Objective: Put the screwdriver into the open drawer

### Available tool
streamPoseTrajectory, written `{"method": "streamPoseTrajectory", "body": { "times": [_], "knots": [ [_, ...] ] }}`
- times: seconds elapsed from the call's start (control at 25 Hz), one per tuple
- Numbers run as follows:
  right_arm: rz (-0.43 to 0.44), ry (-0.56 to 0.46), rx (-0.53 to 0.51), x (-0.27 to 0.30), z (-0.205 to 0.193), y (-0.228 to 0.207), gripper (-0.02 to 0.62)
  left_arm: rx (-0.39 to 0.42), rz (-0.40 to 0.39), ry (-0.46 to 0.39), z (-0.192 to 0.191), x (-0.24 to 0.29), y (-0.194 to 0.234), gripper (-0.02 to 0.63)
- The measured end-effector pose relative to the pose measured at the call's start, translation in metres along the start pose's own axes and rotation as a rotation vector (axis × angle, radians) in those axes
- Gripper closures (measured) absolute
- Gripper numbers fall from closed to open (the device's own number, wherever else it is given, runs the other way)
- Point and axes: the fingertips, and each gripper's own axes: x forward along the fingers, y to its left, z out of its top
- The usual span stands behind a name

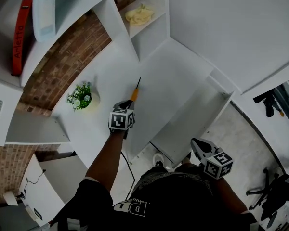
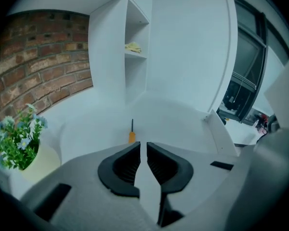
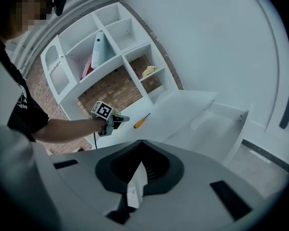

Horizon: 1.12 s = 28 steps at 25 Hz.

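Just behind the screwdriver [image 1: 136, 90] on the countertop [image 1: 114, 64], left tongs [image 2: 143, 146] barely apart; right tongs [image 3: 141, 149] together near drawer [image 1: 202, 110].

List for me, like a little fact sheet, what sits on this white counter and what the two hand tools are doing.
Screwdriver: lying loose on the counter, orange handle
Drawer: pulled open, right of the screwdriver
Left gripper: just short of the screwdriver's handle, jaws slightly apart, nothing between
Right gripper: by the drawer, jaws together, nothing held
Plant: potted, left of the screwdriver
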Motion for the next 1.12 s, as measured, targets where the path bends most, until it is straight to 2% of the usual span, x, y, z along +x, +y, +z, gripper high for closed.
{"method": "streamPoseTrajectory", "body": {
  "times": [0.12,0.28,0.56,0.72,0.92,1.12],
  "knots": [
    [-0.009,-0.012,0.033,-0.002,0.0,-0.01,0.592,0.035,0.016,0.027,0.006,0.014,0.007,0.53],
    [-0.015,-0.025,0.042,-0.004,0.002,-0.02,0.592,0.055,0.015,0.053,0.013,0.033,0.01,0.525],
    [-0.039,-0.025,0.07,-0.006,-0.001,-0.034,0.592,0.106,0.031,0.154,0.014,0.072,0.019,0.518],
    [-0.049,-0.022,0.075,-0.005,-0.002,-0.039,0.592,0.073,0.016,0.229,0.008,0.09,0.025,0.479],
    [-0.06,-0.018,0.109,-0.007,-0.01,-0.044,0.592,0.084,0.015,0.289,0.0,0.103,0.033,0.474],
    [-0.073,-0.02,0.129,-0.009,-0.015,-0.051,0.592,-0.01,-0.024,0.344,-0.006,0.114,0.036,0.495]
  ]
}}
